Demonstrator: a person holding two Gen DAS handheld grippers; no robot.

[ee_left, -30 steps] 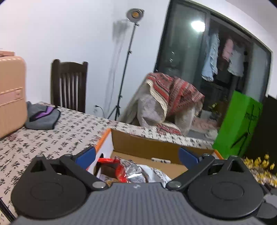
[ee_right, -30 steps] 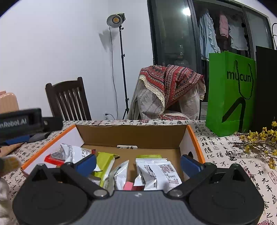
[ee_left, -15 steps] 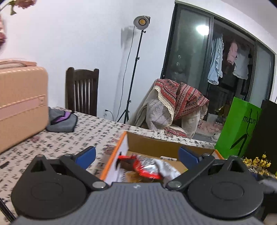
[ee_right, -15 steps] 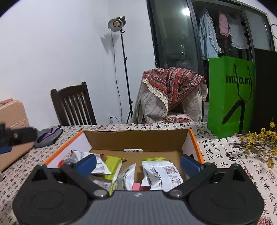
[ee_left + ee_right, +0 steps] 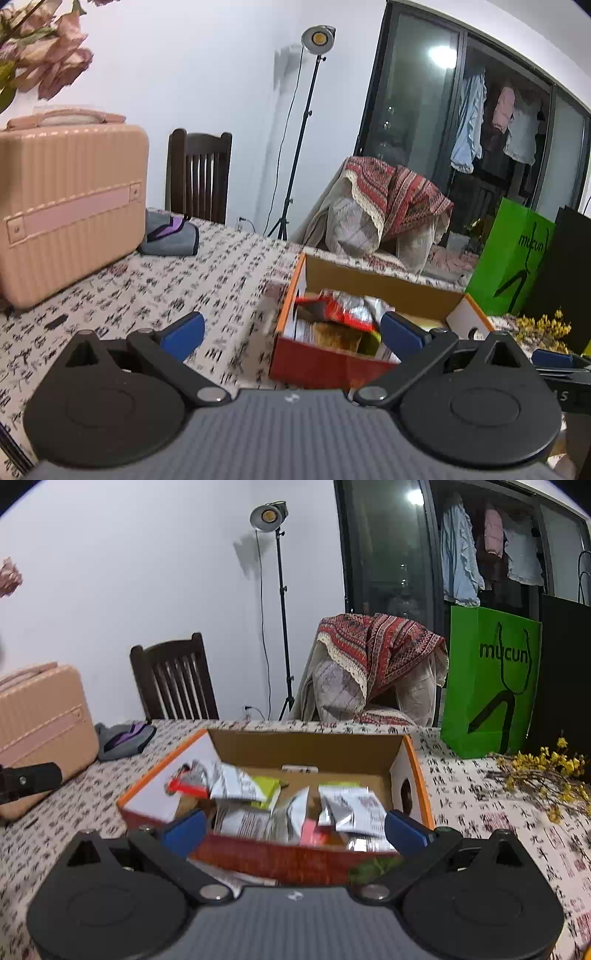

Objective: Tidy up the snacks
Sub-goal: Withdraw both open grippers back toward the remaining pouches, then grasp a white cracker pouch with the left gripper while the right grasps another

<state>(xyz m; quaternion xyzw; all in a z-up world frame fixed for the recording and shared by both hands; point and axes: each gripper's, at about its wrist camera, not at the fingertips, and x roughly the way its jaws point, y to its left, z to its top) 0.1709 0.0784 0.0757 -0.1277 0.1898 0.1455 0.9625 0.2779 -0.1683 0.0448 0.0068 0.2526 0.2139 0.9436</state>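
Note:
An open cardboard box [image 5: 306,749] with orange rims and a red front stands on the table and holds several snack packets: silver ones [image 5: 354,805], a green one [image 5: 266,786] and a red one [image 5: 184,786]. The box also shows in the left wrist view [image 5: 369,280], with a red and silver packet [image 5: 340,306] on top. My right gripper [image 5: 295,829] is open and empty, just in front of the box. My left gripper [image 5: 291,330] is open and empty, in front of the box's left corner.
A pink case [image 5: 70,199] and a grey pouch [image 5: 170,236] sit on the table at the left. A green paper bag [image 5: 491,686], a black bag and yellow flowers [image 5: 546,775] are at the right. Two chairs and a lamp stand lie beyond the table.
Both grippers have drawn back from the box, so its red front wall now shows. The left gripper has also swung left, bringing the pink case into view. Both stay open and empty.

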